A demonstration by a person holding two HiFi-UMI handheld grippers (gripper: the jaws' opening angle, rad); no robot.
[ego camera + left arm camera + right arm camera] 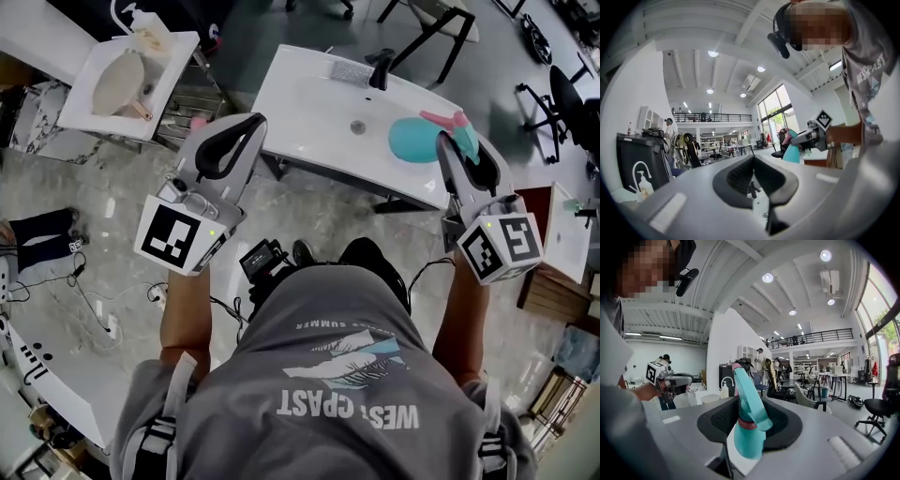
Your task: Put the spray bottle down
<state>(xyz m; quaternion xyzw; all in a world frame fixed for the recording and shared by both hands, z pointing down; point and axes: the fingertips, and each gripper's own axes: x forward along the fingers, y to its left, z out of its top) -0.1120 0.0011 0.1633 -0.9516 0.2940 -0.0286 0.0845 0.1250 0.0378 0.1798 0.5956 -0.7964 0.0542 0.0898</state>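
The teal spray bottle [415,141] with a pink trigger hangs over the right end of the white sink counter [300,103]. My right gripper [448,142] is shut on its neck. In the right gripper view the bottle [747,437] stands upright between the black pads, and the gripper [749,401] points roughly level. My left gripper [251,122] hovers at the counter's left edge. Its tips meet and it holds nothing. The left gripper view shows those jaws [752,159] with an empty hollow, and the bottle [791,152] held out at the right.
A black faucet [380,70] and a drain [357,126] sit in the counter. A second basin [122,84] with a soap dispenser [145,28] stands at the far left. Office chairs [562,103] are at the right. Cables [84,291] lie on the floor.
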